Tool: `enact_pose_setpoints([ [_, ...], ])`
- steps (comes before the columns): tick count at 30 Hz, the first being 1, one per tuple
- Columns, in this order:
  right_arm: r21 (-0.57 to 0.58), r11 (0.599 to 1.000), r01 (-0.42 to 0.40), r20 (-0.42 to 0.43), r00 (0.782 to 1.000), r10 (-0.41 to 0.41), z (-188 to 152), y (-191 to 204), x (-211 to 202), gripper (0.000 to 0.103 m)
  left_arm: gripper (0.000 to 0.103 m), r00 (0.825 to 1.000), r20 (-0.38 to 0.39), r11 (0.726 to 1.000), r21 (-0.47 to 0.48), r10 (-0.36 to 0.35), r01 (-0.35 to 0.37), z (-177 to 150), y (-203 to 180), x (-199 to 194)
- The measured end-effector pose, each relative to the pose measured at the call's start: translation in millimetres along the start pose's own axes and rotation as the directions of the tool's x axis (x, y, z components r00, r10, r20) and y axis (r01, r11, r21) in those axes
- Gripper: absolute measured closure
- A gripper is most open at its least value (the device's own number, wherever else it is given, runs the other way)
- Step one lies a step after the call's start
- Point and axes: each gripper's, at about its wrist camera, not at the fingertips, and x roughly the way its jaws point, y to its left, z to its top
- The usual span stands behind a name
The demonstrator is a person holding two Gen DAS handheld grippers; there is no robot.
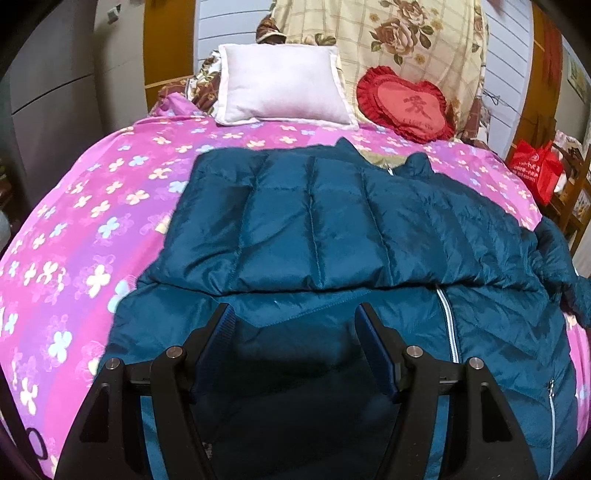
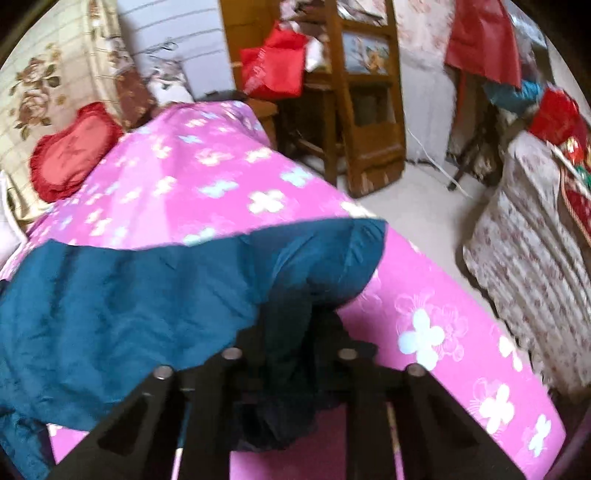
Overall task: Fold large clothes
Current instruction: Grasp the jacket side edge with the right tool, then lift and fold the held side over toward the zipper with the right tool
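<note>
A teal quilted puffer jacket lies spread on the pink flowered bed, one side folded over across its front, the zipper showing at the right. My left gripper is open just above the jacket's near part, holding nothing. In the right wrist view my right gripper is shut on the jacket's sleeve, which bunches between the fingers and hangs lifted over the bed's right edge.
A white pillow and a red heart cushion lie at the bed's head against a floral quilt. A wooden chair with a red bag and a cloth-covered piece of furniture stand right of the bed.
</note>
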Motion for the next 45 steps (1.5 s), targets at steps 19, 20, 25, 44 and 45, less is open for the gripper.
enact_pose_setpoints([
  [19,-0.506,0.773,-0.383,0.072,0.874,0.480,18,302,-199,0.087,0.054,0.998,0.062,0.988,-0.154,0.018,-0.008,22,58,-34],
  [20,-0.525,0.753,-0.397,0.054,0.867,0.495,11,321,-203,0.087,0.054,0.998,0.060,0.988,-0.157,0.022,-0.012,22,60,-33],
  [25,-0.609,0.603,-0.516,-0.093,0.801,0.592,-41,438,-214,0.087,0.054,0.999,0.044,0.983,-0.183,0.030,-0.022,23,74,-29],
  [44,-0.487,0.435,-0.757,-0.403,0.637,0.657,-138,539,-184,0.034,0.054,0.996,0.034,0.958,-0.271,-0.088,0.094,27,88,-16],
  [45,-0.498,0.452,-0.740,-0.384,0.656,0.650,-135,527,-183,0.033,0.054,0.993,0.031,0.952,-0.282,-0.118,0.122,27,86,-14],
])
